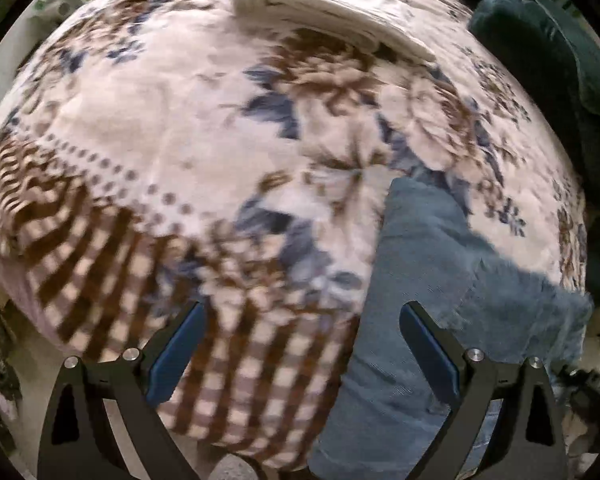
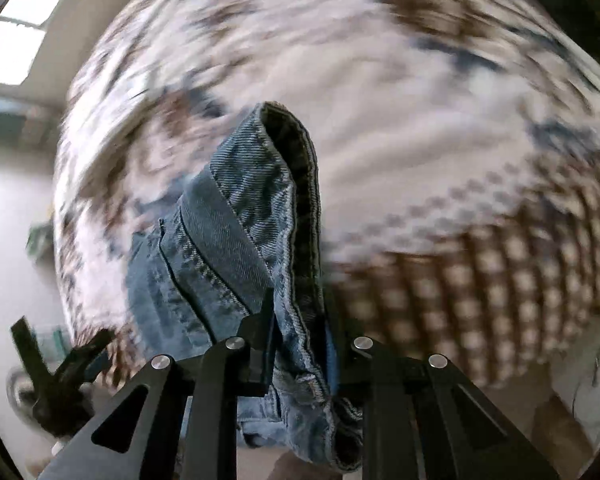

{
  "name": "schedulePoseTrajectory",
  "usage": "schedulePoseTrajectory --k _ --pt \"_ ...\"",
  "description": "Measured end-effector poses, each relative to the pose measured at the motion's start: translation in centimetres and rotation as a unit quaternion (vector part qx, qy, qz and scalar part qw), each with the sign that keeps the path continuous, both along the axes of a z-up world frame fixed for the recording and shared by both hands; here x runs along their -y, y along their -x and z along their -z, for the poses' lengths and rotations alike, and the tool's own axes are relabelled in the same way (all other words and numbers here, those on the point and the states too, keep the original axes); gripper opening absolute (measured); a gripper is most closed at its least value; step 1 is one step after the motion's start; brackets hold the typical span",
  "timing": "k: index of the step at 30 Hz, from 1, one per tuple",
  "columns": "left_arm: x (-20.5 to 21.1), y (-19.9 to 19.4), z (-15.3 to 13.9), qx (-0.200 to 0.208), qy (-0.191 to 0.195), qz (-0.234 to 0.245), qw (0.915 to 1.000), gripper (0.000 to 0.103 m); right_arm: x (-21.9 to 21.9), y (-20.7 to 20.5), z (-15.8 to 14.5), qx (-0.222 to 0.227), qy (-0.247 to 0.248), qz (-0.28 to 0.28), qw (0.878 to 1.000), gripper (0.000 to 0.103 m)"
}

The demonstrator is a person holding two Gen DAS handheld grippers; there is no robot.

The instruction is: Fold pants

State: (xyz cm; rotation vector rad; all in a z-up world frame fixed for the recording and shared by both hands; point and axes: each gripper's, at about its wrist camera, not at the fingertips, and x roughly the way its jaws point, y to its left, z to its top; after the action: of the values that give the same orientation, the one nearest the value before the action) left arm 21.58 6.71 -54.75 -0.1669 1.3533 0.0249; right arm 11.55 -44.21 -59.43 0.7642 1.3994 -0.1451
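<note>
**Jeans pinched on the right, left jaws spread above the bed**

We see the right hand-held gripper point(image 2: 300, 320) pressed together on a thick seamed edge of the blue denim pants point(image 2: 236, 240); the fabric runs up between its black fingers and away over the bed's floral blanket point(image 2: 420, 128), a folded hem standing up at the far end. The background there is blurred. From the left wrist view, the left hand-held gripper point(image 1: 302, 344) hangs with its jaws spread wide and nothing between the blue pads point(image 1: 430, 354). The pants point(image 1: 420, 264) lie on the blanket point(image 1: 172, 128) toward the lower right, partly under the right-side finger. A folded white cloth point(image 1: 320, 8) rests near the far edge, and a dark green fabric point(image 1: 540, 48) sits beside the bed at upper right.
</note>
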Motion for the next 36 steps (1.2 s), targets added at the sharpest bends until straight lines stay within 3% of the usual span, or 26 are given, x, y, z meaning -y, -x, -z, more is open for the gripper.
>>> schedulePoseTrajectory --k 4,5,7,9,10,11,13,14,15,18,20,22,25,27,30,33,36 --pt "3.2 -1.6 1.6 -0.013 0.017 0.033 0.9992 0.099 4.1 2.0 4.3 -0.043 -0.025 0.044 0.998 0.026" --pt "4.0 -2.1 2.3 -0.021 0.019 0.041 0.9988 0.099 4.4 1.9 5.5 -0.052 -0.038 0.040 0.997 0.035" --pt "5.4 -3.4 3.6 -0.039 0.026 0.050 0.9976 0.099 4.8 1.8 7.6 -0.072 -0.059 0.046 0.995 0.042" --pt "6.4 -4.8 4.7 -0.049 0.040 0.052 0.9966 0.099 5.1 1.8 7.7 -0.061 -0.065 0.045 0.995 0.050" --pt "6.7 -5.3 5.0 -0.053 0.048 0.051 0.9962 0.099 5.1 1.7 7.6 -0.054 -0.063 0.044 0.996 0.065" --pt "6.9 -5.9 5.3 -0.055 0.059 0.050 0.9955 0.099 5.2 1.8 7.3 -0.047 -0.061 0.047 0.996 0.071" --pt "7.3 -7.2 5.9 -0.060 0.095 0.049 0.9925 0.088 5.5 2.3 7.2 -0.044 -0.071 0.050 0.995 0.071" --pt "7.3 -7.8 6.3 -0.063 0.128 0.045 0.9887 0.062 5.6 2.4 7.5 -0.050 -0.075 0.049 0.995 0.071" --pt "7.5 -8.2 6.8 -0.070 0.141 0.042 0.9866 0.054 5.5 2.3 7.9 -0.055 -0.078 0.046 0.994 0.071" --pt "8.1 -8.6 7.4 -0.065 0.119 0.051 0.9894 0.050 4.9 1.9 9.7 -0.069 -0.092 0.044 0.992 0.071" --pt "7.8 -8.6 7.7 -0.067 0.102 0.058 0.9908 0.049 4.1 1.0 10.2 -0.076 -0.071 0.026 0.994 0.056" --pt "7.0 -8.8 8.6 -0.071 0.106 0.056 0.9902 0.050 3.6 0.5 10.2 -0.082 -0.041 0.005 0.996 0.051" --pt "6.7 -8.9 8.6 -0.078 0.125 0.044 0.9881 0.051 3.7 0.2 10.8 -0.100 -0.051 0.017 0.994 0.051" --pt "6.6 -8.6 7.6 -0.082 0.139 0.045 0.9858 0.054 3.6 -0.4 10.9 -0.119 -0.051 0.011 0.992 0.053" --pt "5.2 -6.5 5.8 -0.085 0.176 0.025 0.9804 0.065 3.9 0.0 10.0 -0.113 -0.084 0.028 0.990 0.069" --pt "4.7 -3.6 4.9 -0.090 0.191 0.029 0.9769 0.066 4.1 2.6 8.4 -0.097 -0.123 0.069 0.985 0.073" --pt "4.3 -0.2 5.7 -0.120 0.195 0.038 0.9728 0.066 3.8 5.9 8.5 -0.117 -0.146 0.114 0.976 0.075"
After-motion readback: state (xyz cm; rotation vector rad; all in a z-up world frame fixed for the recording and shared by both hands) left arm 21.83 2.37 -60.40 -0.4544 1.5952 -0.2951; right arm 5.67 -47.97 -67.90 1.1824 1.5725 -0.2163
